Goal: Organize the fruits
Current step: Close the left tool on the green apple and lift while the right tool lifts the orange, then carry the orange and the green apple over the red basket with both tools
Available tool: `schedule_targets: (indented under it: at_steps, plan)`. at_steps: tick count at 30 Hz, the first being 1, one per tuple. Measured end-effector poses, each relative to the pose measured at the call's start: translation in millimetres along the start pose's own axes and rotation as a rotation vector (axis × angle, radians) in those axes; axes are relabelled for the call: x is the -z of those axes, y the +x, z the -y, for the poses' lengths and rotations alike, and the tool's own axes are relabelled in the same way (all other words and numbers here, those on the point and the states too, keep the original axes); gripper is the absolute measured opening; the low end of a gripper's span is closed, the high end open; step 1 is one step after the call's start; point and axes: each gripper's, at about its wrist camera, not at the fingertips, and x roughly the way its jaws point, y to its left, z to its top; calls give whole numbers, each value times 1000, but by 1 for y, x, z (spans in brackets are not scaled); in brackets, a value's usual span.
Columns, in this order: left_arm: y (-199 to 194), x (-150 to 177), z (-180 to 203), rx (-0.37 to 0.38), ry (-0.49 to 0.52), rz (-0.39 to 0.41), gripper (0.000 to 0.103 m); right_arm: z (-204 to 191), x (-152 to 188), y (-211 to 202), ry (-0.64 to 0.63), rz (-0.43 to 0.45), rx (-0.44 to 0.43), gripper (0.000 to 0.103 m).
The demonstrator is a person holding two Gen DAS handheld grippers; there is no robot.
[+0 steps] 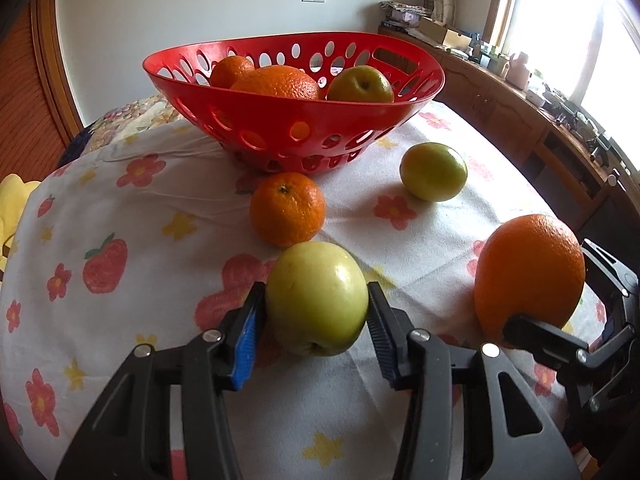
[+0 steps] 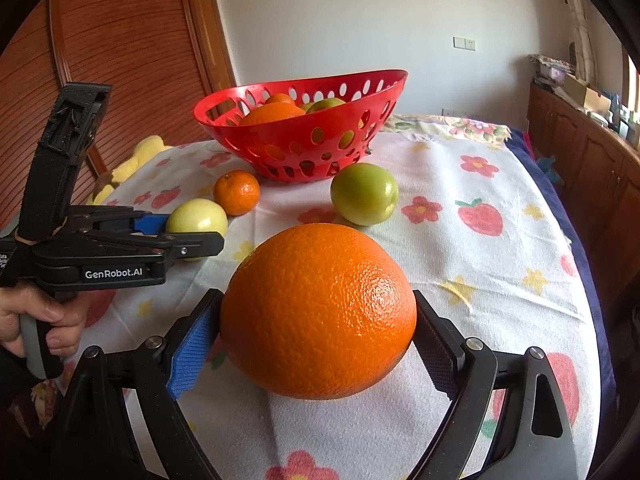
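My left gripper (image 1: 316,312) is shut on a pale green apple (image 1: 317,298), which rests on the flowered tablecloth; the apple also shows in the right wrist view (image 2: 197,218). My right gripper (image 2: 318,336) is shut on a large orange (image 2: 318,310), also on the cloth; it shows at the right of the left wrist view (image 1: 530,274). A small mandarin (image 1: 287,209) and a green apple (image 1: 433,171) lie loose before the red perforated basket (image 1: 256,116). The basket holds two oranges and a green apple.
The table's cloth (image 1: 140,240) falls away at the left edge, where a yellow soft object (image 1: 12,196) lies. A wooden cabinet with clutter (image 1: 520,120) runs along the right under a window. A wooden door (image 2: 132,40) stands behind on the left.
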Motion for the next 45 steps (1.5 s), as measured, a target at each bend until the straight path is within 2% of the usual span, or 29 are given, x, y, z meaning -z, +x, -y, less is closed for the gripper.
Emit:
schedule_targets:
  at_steps: [11,25,29,34,41,45]
  plan:
    - [-35,2,1,-19,18,62,47,-1,-1,0,0,2,5,91]
    - [-70,-21,0,-18,33,159,47,5,-5,-2,28,-33,-16,91]
    - [-77,-31,-6,-20,18,198,47,8,-12,-6,17,-21,-13,90]
    - [-81,-49,-14,-26,16,230,47,16,-33,-17,23,14,-19,90]
    - [-78,-84,-32,-39,10,270,47,24,-81,-30,-26,84,-10,90]
    - [-67,-100,-40,-45,16,267,47,26,-105,-27,-50,108,-3,90]
